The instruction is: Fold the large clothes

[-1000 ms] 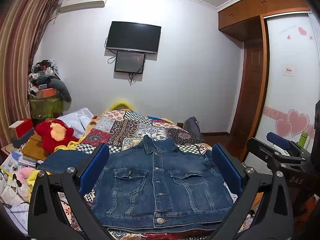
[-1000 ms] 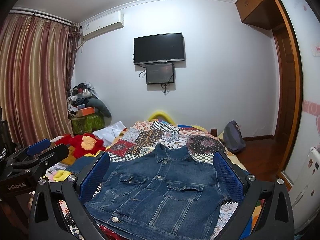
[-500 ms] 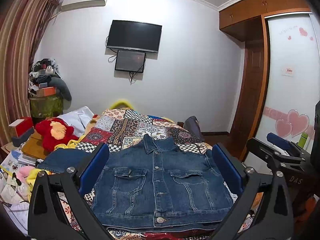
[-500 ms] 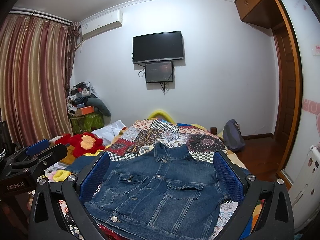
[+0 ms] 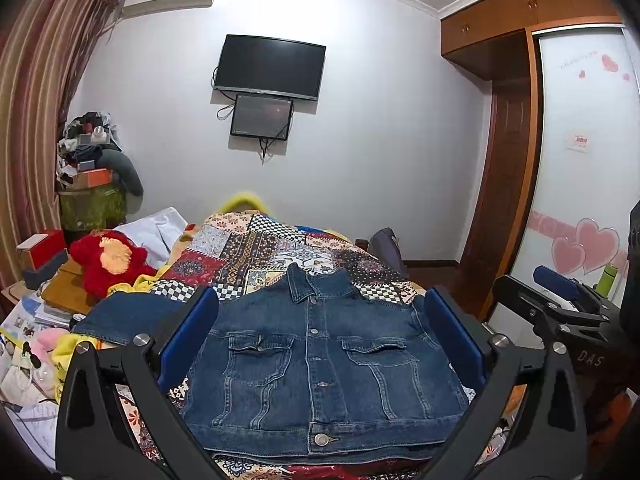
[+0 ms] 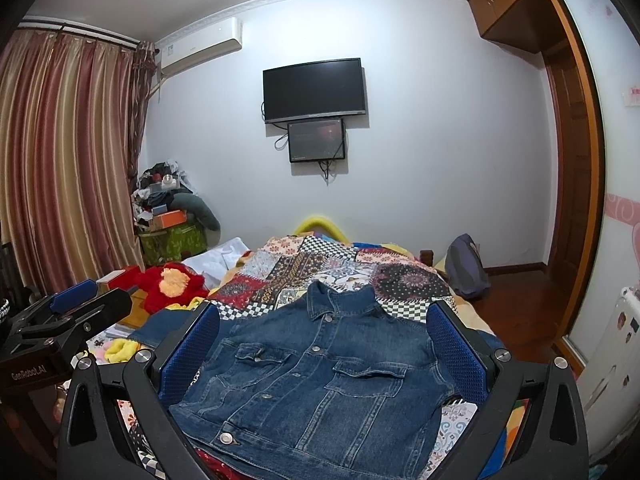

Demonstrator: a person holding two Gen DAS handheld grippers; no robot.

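A dark blue denim jacket (image 5: 316, 364) lies flat and buttoned on a patchwork bedspread (image 5: 256, 252), collar away from me. One sleeve (image 5: 124, 318) lies spread out to the left. My left gripper (image 5: 320, 332) is open and empty, held above the jacket's near hem. My right gripper (image 6: 324, 344) is open and empty, also above the jacket (image 6: 316, 380). Each gripper shows at the edge of the other's view: the right one (image 5: 560, 300) and the left one (image 6: 68, 312).
A red plush toy (image 5: 108, 260) and a pile of papers and soft items (image 5: 32, 340) lie left of the bed. A cluttered green box (image 5: 90, 204) stands by the striped curtain. A grey bag (image 6: 466, 268) and wardrobe doors (image 5: 580, 184) are at right.
Both views have tilted very slightly. The jacket and both open grippers stand as before.
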